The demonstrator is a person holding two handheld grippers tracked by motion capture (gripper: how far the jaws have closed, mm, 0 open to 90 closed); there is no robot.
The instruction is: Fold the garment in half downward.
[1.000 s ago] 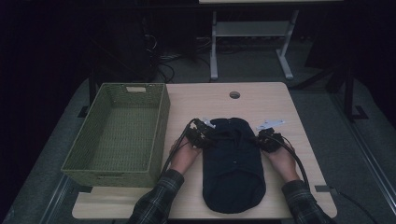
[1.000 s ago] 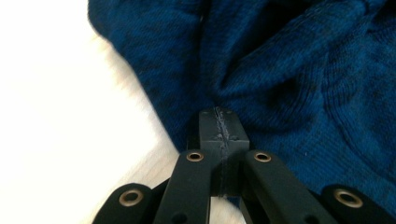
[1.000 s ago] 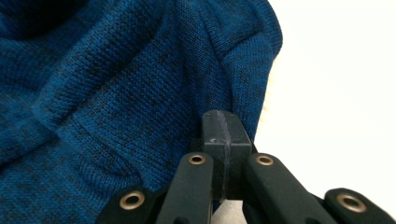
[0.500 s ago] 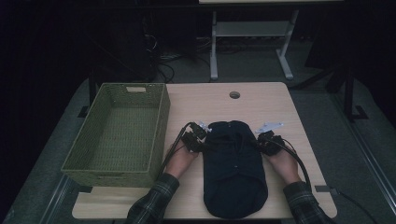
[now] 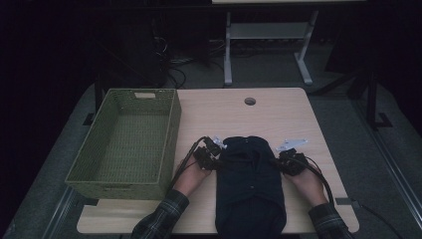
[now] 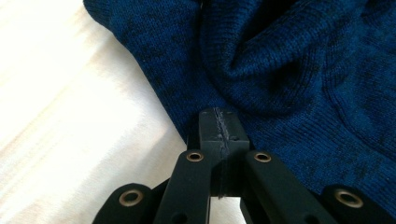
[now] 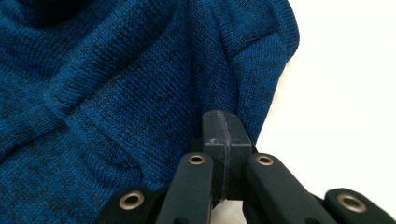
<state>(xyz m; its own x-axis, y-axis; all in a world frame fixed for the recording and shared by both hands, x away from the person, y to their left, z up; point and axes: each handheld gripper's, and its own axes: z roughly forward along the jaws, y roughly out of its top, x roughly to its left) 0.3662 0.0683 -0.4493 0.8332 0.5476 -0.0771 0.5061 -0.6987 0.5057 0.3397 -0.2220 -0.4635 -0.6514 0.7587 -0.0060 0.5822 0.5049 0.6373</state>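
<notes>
High view shows the blue knit sweater (image 5: 250,186) folded narrow at the tabletop's near edge, the left gripper (image 5: 215,155) and right gripper (image 5: 283,162) clamped on its sides, the green basket (image 5: 171,127) likely its unfilled destination.

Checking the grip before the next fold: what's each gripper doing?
Left gripper: shut, at the sweater edge.
Right gripper: shut, at its other edge.

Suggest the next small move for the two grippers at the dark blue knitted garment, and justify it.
Probably lift both top corners together and fold them toward the person: the left gripper and right gripper are shut at opposite edges of the dark blue knitted garment, which lies flat on the wooden table.
</notes>
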